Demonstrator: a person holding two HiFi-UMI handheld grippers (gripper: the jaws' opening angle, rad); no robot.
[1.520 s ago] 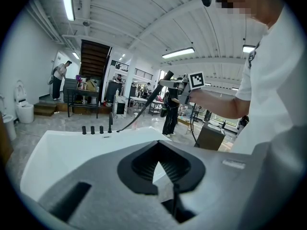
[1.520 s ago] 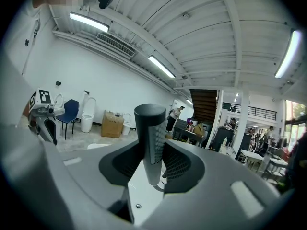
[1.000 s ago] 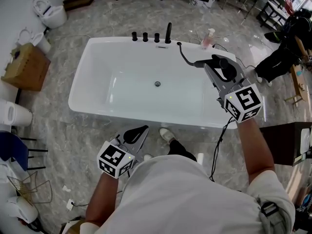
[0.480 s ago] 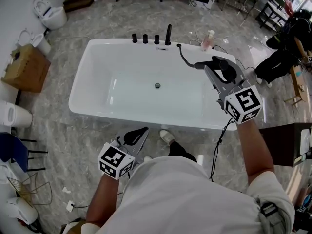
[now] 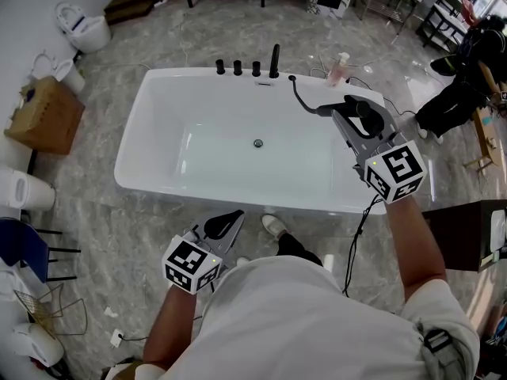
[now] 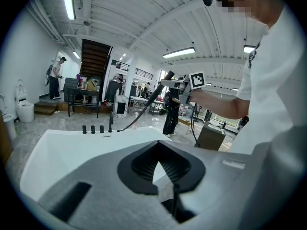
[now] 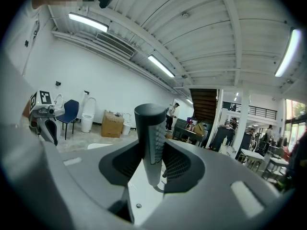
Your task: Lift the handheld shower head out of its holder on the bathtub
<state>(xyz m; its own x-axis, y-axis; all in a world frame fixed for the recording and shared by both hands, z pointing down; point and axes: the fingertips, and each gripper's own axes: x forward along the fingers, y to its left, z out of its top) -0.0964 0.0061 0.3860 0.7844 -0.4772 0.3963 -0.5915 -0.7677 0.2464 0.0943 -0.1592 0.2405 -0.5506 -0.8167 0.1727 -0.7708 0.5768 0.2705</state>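
My right tool (image 5: 360, 115) clamps the shower head (image 7: 149, 133) over the white bathtub's (image 5: 136, 133) corner, while my left tool (image 5: 223, 226) hangs closed and empty outside it.

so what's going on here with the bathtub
A person stands at a white bathtub with a gripper in each hand. The right gripper has its fingers closed on the handheld shower head, held up over the tub's right end, with its black hose running back to the far rim by the taps. The left gripper hangs low near the person's body, shut and empty.
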